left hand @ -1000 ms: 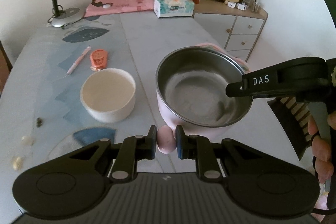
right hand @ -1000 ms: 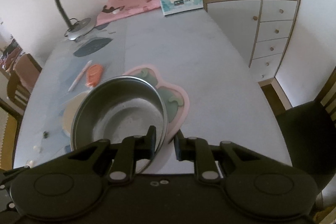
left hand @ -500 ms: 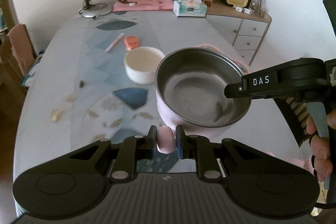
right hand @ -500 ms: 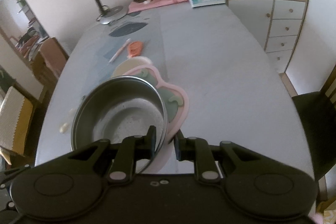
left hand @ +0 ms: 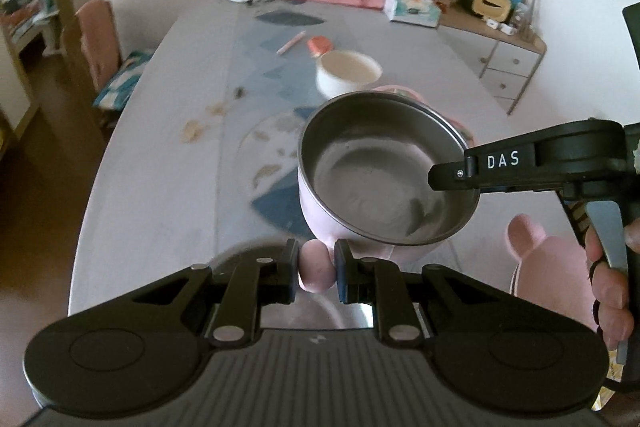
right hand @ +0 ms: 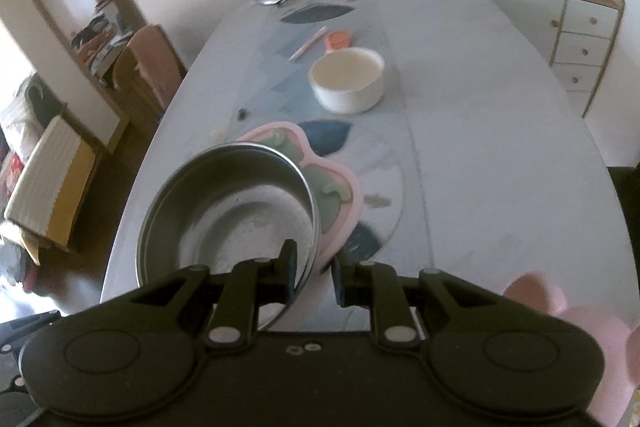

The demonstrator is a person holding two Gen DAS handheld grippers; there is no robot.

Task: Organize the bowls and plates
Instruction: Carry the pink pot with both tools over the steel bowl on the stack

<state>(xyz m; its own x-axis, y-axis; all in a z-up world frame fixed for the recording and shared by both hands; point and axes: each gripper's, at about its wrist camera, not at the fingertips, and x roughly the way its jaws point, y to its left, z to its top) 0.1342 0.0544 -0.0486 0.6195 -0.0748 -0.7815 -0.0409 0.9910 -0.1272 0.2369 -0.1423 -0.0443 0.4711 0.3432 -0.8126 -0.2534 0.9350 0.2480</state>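
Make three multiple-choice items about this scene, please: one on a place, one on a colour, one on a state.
1. Where is the white bowl?
A. on the table, beyond the steel bowl
B. inside the steel bowl
C. on the drawers

2. What colour is the outside of the steel bowl?
A. green
B. pink
C. black

3. What is the left claw doing?
A. hanging open
B. gripping the pen
C. gripping a pink handle

Answers:
1 A, it stands apart on the table, farther off.
2 B, its side wall shows pink under the metal rim.
3 C, both fingers press the pink knob; the right claw pinches the bowl's rim.
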